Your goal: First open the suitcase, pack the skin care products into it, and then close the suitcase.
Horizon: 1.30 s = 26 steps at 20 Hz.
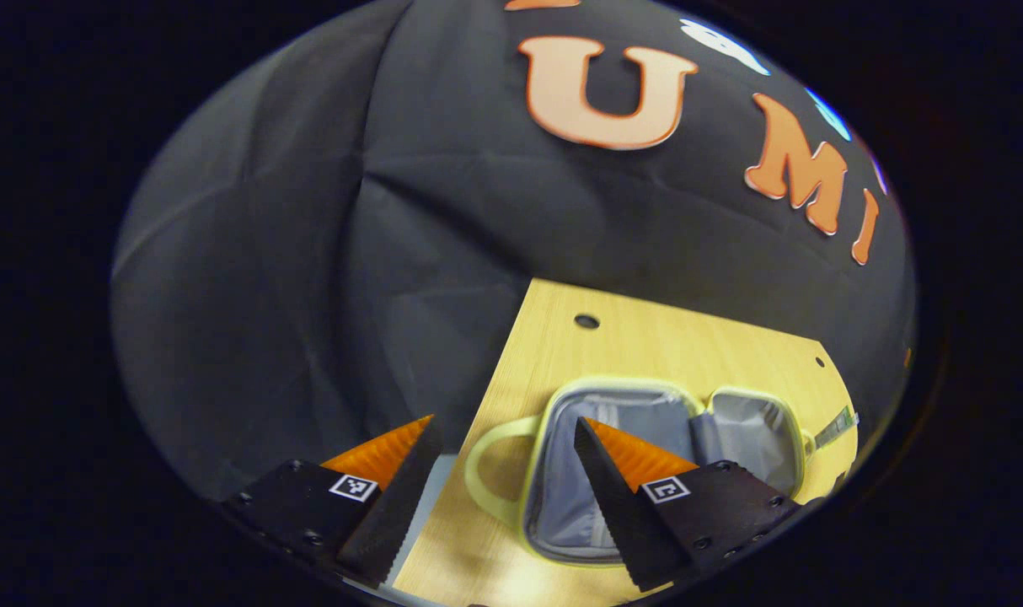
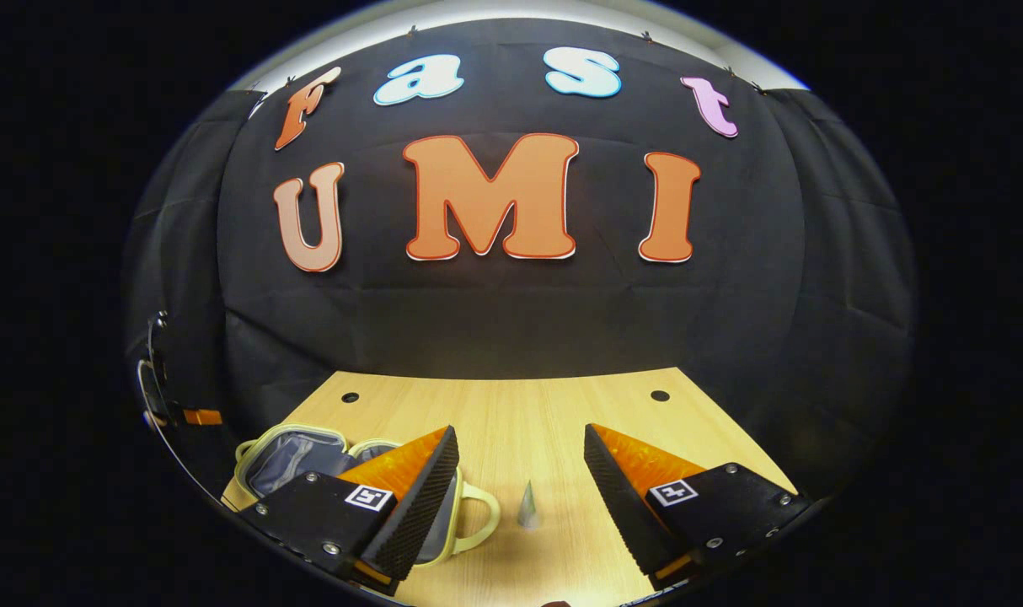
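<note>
The small suitcase (image 1: 562, 506) lies open and flat on the wooden table (image 1: 646, 337), with pale yellow-green trim, grey lining and a loop handle (image 1: 482, 472). Nothing shows inside its two halves. My left gripper (image 1: 505, 419) hovers open above the suitcase's handle side, nothing between its fingers. In the right gripper view the suitcase (image 2: 288, 455) sits at the lower left, partly behind the left finger. A small grey cone-shaped item (image 2: 527, 506) stands on the table beside the handle (image 2: 482, 506). My right gripper (image 2: 521, 430) is open above that item.
A thin green and white item (image 1: 838, 426) lies at the table edge just past the suitcase. The table (image 2: 511, 405) has round holes (image 2: 660, 395) near its far corners. A dark device with an orange strip (image 2: 198, 416) shows at the left rim.
</note>
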Available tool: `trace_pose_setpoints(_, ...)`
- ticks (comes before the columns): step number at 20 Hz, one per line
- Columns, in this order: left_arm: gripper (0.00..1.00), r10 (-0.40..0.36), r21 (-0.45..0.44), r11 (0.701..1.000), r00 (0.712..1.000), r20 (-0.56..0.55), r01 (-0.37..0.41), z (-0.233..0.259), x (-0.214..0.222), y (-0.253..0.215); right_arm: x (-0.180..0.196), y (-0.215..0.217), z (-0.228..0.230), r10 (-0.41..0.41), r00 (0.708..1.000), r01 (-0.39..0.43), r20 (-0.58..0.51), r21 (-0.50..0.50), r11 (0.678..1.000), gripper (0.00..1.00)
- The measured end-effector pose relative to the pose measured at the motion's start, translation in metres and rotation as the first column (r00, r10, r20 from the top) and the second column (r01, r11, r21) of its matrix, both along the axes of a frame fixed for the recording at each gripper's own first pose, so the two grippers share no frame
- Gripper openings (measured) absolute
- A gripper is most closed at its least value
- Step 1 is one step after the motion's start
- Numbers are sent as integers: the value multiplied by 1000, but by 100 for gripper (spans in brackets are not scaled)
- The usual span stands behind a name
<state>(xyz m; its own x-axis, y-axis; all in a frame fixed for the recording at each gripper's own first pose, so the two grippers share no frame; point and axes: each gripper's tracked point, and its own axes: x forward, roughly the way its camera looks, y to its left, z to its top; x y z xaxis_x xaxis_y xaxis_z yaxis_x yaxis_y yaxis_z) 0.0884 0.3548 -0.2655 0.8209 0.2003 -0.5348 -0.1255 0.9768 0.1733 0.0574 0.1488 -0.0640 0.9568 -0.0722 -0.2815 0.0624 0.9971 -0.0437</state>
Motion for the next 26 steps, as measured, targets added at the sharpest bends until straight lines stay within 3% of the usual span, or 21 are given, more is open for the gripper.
trace_pose_setpoints(5,97,-162,87,985,979,128,152,59,9,-121,8,-28,-2,11,1000,-10,18,-32,999,95)
trace_pose_setpoints(13,97,-245,30,969,936,254,245,60,5,-327,13,-84,-33,45,998,-46,-41,-25,999,95)
trace_pose_setpoints(21,97,-331,-76,933,922,201,352,-20,4,-501,1,-147,-49,84,993,-88,-79,-48,995,95)
trace_pose_setpoints(26,98,-391,-30,917,911,131,397,-89,2,-569,-10,-187,-60,66,991,-72,-114,-50,996,95)
